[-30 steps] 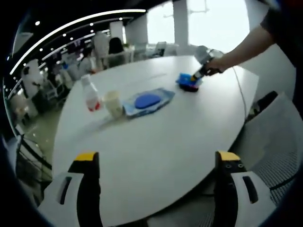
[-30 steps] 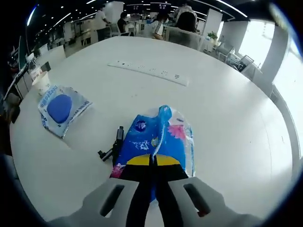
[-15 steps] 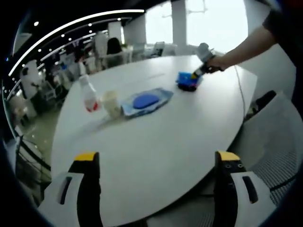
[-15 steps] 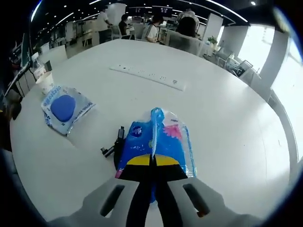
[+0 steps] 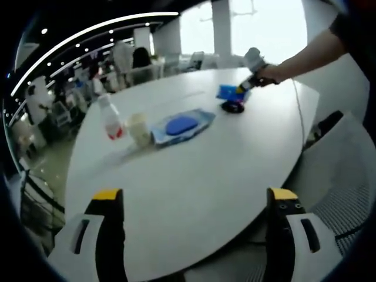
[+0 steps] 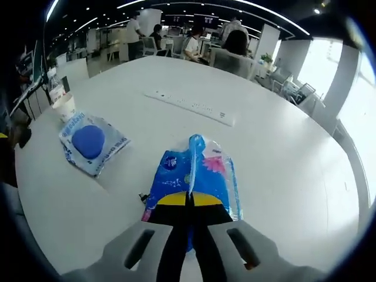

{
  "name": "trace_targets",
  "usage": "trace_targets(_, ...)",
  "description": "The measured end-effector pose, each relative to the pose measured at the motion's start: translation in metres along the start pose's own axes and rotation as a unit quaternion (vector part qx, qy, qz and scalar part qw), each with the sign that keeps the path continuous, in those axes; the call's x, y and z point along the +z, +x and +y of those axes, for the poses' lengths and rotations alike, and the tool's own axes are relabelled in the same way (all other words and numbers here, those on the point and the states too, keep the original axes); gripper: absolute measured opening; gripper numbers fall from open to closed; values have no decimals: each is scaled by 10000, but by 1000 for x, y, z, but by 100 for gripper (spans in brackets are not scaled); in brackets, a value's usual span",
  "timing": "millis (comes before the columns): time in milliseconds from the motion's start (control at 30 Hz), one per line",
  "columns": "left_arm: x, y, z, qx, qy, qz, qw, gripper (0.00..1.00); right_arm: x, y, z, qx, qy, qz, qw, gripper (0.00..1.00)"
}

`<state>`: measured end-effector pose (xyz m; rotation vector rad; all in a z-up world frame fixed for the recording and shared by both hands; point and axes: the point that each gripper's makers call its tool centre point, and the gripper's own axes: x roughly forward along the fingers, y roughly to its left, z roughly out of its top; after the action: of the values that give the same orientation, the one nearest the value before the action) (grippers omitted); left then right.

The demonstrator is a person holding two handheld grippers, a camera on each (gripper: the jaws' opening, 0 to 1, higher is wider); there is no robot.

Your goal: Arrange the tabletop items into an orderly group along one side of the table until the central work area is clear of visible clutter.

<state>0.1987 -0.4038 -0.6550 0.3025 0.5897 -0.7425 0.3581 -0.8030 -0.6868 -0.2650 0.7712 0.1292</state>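
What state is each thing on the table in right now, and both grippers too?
Blue packet: pinched in the right gripper, lifted.
Wipes pack: flat on the table.
Paper cup: upright.
Bottle: upright beside the cup.
Small black object: on the table.
Left gripper: open, holding nothing.

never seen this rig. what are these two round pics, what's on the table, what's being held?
No robot here: a person holds a two-jaw gripper in each hand, each with a fisheye camera looking along its jaws. In the left gripper view, the left gripper is open and empty over the white table. On the table stand a bottle and a paper cup, beside a flat wipes pack. The right gripper is shut on a blue plastic packet, which looks lifted above a small black object. A white power strip lies further back.
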Motion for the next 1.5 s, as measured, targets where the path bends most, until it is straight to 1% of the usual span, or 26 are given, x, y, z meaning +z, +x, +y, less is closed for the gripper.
trace_targets(133,0,-1,1,15,26,1,10000,98,10,-2,11,74,-139,-104,9998,0)
trace_targets(400,2,-2,3,51,37,-63,10000,98,23,-2,31,209,-435,-157,9987,0)
trace_targets(500,3,-2,4,65,11,-90,9999,98,27,-2,37,258,-456,-186,9985,0)
trace_targets(567,4,-2,4,92,15,-102,9999,98,33,-1,48,341,-543,-220,9977,0)
trace_targets(600,4,-2,4,94,13,-101,9999,98,33,-1,49,359,-535,-221,9977,0)
trace_targets(833,5,-3,5,120,-11,-111,9999,98,43,8,63,540,-679,-272,9959,0)
trace_targets(867,8,-3,4,94,-38,-188,9998,98,45,9,67,570,-699,-288,9955,0)
trace_targets(900,8,-3,5,96,-40,-193,9998,98,46,9,69,579,-707,-293,9954,0)
trace_targets(1267,5,-3,6,165,-10,-119,9998,98,62,23,102,874,-895,-406,9913,0)
trace_targets(1500,5,-3,5,113,8,-135,9998,98,68,26,120,1027,-978,-460,9888,0)
